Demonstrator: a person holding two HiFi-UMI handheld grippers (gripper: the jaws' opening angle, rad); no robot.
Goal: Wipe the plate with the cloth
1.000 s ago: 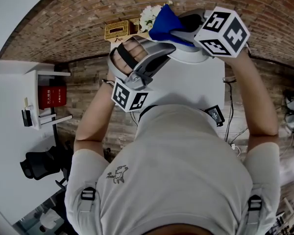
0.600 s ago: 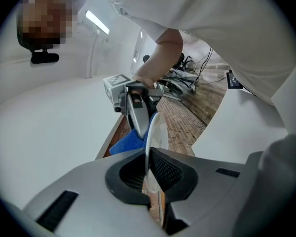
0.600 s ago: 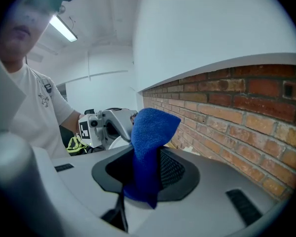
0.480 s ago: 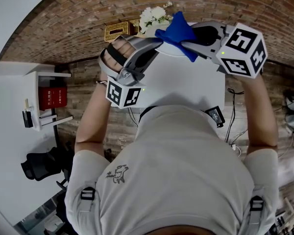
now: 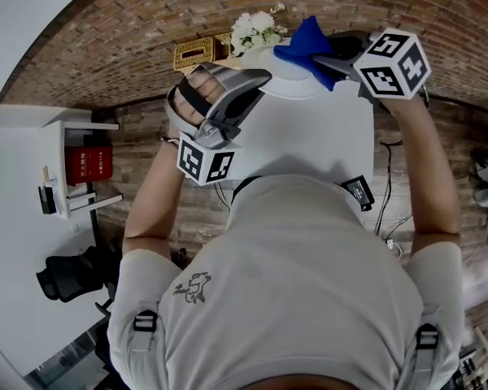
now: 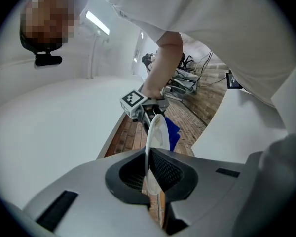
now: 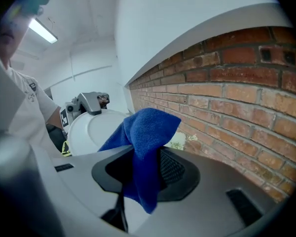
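Note:
My left gripper (image 5: 264, 75) is shut on the rim of a white plate (image 5: 297, 86) and holds it up above the table. In the left gripper view the plate (image 6: 156, 135) stands edge-on between the jaws of the left gripper (image 6: 149, 174). My right gripper (image 5: 329, 55) is shut on a blue cloth (image 5: 307, 43), which lies against the plate's upper right part. The right gripper view shows the cloth (image 7: 145, 132) hanging from the right gripper (image 7: 138, 174), with the plate (image 7: 93, 130) just behind it and the left gripper (image 7: 89, 102) beyond.
A white table (image 5: 309, 149) lies below both grippers, against a brick wall (image 5: 146, 15). A wicker basket (image 5: 195, 51) and white flowers (image 5: 256, 27) stand at its far edge. A black device (image 5: 356, 190) sits at its near right edge. A white shelf with a red box (image 5: 87, 161) stands left.
My right gripper has carried the blue cloth to the right across the plate and rolled its wrist. The left gripper and plate have stayed nearly still.

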